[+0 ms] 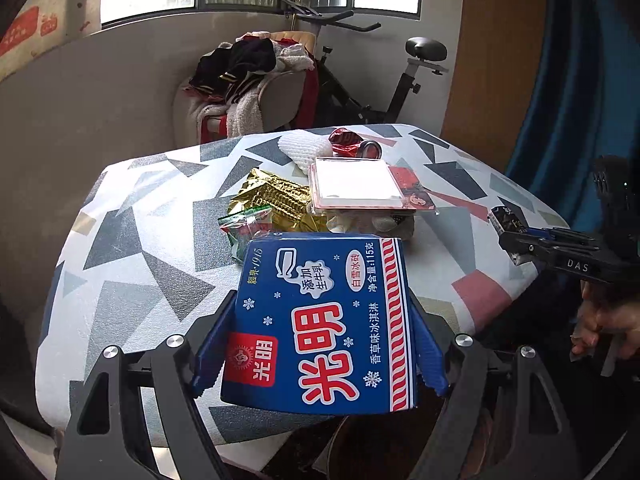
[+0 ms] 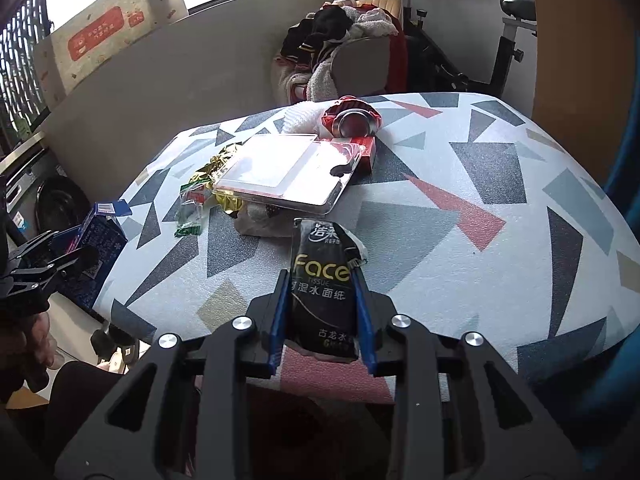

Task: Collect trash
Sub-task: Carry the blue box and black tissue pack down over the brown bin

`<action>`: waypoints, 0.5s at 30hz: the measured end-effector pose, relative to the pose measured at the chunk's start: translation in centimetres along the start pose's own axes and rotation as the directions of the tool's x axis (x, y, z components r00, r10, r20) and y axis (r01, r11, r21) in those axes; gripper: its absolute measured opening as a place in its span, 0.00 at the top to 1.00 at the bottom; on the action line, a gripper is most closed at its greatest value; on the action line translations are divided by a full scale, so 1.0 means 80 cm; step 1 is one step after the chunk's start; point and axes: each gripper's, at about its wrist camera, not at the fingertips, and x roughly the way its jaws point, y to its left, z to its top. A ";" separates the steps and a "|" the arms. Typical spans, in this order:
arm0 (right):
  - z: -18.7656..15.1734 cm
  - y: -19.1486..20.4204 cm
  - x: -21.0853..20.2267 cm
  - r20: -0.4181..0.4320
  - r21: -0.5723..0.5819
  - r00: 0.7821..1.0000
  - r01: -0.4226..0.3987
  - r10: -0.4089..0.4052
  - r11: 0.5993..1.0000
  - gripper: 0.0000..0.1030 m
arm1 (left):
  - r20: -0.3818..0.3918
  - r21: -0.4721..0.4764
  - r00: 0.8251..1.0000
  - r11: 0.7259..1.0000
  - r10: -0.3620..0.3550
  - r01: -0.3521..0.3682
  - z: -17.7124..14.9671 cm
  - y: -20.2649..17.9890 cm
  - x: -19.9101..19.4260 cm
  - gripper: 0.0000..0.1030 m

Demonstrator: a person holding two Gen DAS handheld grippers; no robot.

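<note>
My left gripper [image 1: 320,304] is shut on a blue ice-cream box [image 1: 320,320], held over the near edge of the patterned table [image 1: 132,264]; it also shows in the right wrist view [image 2: 94,256]. My right gripper [image 2: 323,280] is shut on a black tissue packet [image 2: 322,284], also seen in the left wrist view [image 1: 505,219]. A trash pile lies mid-table: a clear plastic tray [image 1: 356,184] [image 2: 288,172], gold foil wrapper [image 1: 276,196], green wrapper [image 1: 246,224] [image 2: 190,216], white foam net [image 1: 300,146], red crushed can [image 1: 352,142] [image 2: 352,120].
A chair heaped with clothes [image 1: 248,76] and an exercise bike [image 1: 380,76] stand behind the table. A blue curtain [image 1: 560,100] hangs at the right. A washing machine [image 2: 56,200] sits left of the table in the right wrist view.
</note>
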 end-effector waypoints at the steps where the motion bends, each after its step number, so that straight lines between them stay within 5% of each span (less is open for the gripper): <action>1: -0.004 0.002 -0.003 0.003 -0.011 1.000 -0.004 0.004 1.000 0.69 | -0.003 0.005 1.000 1.000 -0.013 0.013 -0.009 -0.008 -0.002 0.26; 7: -0.034 0.010 -0.022 0.016 -0.056 0.999 -0.032 0.033 0.998 0.69 | -0.051 0.018 0.994 0.995 -0.094 0.095 -0.062 -0.046 -0.007 0.26; 15: -0.088 0.022 -0.031 0.000 -0.059 0.998 -0.065 0.065 0.996 0.69 | -0.116 0.050 0.986 0.991 -0.118 0.124 -0.118 -0.083 -0.005 0.26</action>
